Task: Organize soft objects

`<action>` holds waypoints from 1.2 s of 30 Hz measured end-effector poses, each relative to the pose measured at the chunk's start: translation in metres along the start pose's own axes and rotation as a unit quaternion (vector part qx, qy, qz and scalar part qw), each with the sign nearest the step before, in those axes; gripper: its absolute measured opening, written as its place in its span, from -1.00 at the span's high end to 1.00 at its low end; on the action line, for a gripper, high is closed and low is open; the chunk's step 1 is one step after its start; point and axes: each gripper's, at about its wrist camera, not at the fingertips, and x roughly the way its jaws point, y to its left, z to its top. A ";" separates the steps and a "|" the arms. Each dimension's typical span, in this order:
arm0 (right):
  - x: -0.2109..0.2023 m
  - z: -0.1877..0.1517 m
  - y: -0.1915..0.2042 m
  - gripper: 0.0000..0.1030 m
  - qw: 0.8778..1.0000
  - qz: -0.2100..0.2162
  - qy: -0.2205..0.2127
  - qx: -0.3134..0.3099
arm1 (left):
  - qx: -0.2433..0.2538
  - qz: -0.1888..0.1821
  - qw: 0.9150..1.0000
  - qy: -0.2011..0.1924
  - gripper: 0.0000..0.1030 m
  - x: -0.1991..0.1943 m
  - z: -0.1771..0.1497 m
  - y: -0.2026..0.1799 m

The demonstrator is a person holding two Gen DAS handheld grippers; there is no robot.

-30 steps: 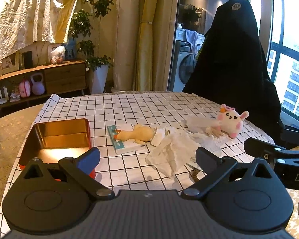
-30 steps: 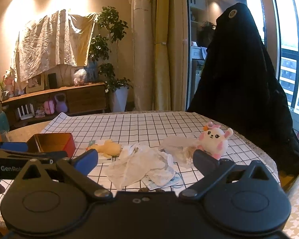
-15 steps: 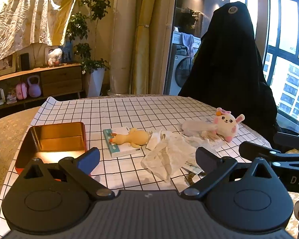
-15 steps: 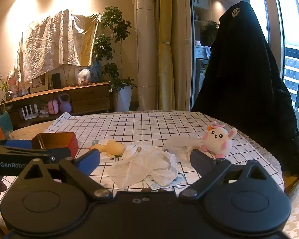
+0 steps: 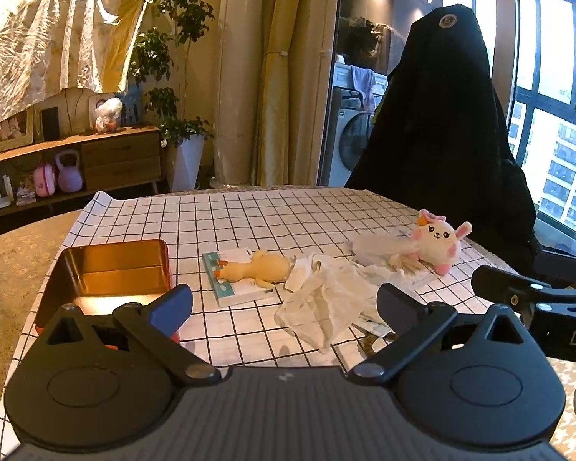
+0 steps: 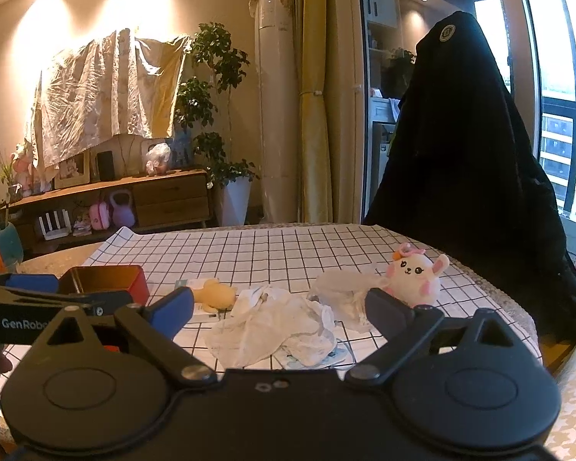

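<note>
A yellow plush duck (image 5: 258, 270) lies on a small book on the checked tablecloth; it also shows in the right wrist view (image 6: 215, 292). A white and pink plush bunny (image 5: 437, 240) sits at the right, also seen in the right wrist view (image 6: 412, 276). A crumpled white cloth (image 5: 328, 299) lies between them, nearer me (image 6: 276, 324). A red tin with a gold inside (image 5: 107, 272) stands open at the left (image 6: 103, 282). My left gripper (image 5: 284, 305) is open and empty above the near table edge. My right gripper (image 6: 278, 307) is open and empty, short of the cloth.
A small book (image 5: 234, 280) lies under the duck. A clear plastic bag (image 5: 380, 246) lies beside the bunny. A chair draped in a black coat (image 5: 445, 123) stands at the far right. A sideboard (image 5: 76, 161) and plants stand behind the table.
Both grippers have risen and tilted a little, so the table sits lower in both views. Nothing on the table has moved.
</note>
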 end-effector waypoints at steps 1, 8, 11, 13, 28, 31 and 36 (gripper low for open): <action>0.000 0.000 0.000 -0.85 1.000 0.000 0.001 0.001 | 0.001 0.001 1.000 -0.001 -1.00 0.000 0.000 0.000; 0.003 0.002 0.001 -0.85 1.000 -0.001 0.008 -0.002 | 0.010 0.007 1.000 -0.005 -1.00 -0.001 0.001 -0.004; 0.005 0.001 0.000 -0.85 1.000 -0.002 0.008 -0.007 | 0.011 0.009 1.000 -0.006 -1.00 0.000 0.001 -0.005; 0.006 0.001 0.000 -0.85 1.000 -0.001 0.009 -0.008 | 0.010 0.009 1.000 -0.004 -1.00 0.002 0.002 -0.005; 0.039 -0.011 -0.021 -0.82 0.996 0.033 0.065 -0.044 | 0.024 0.004 0.999 0.044 -1.00 0.055 -0.005 -0.009; 0.054 -0.016 -0.030 -0.80 0.994 0.038 0.086 -0.051 | 0.023 -0.001 0.998 0.064 -1.00 0.072 -0.007 -0.009; 0.077 -0.020 -0.042 -0.68 0.991 0.042 0.111 -0.064 | 0.026 0.004 0.997 0.072 -1.00 0.101 -0.002 -0.011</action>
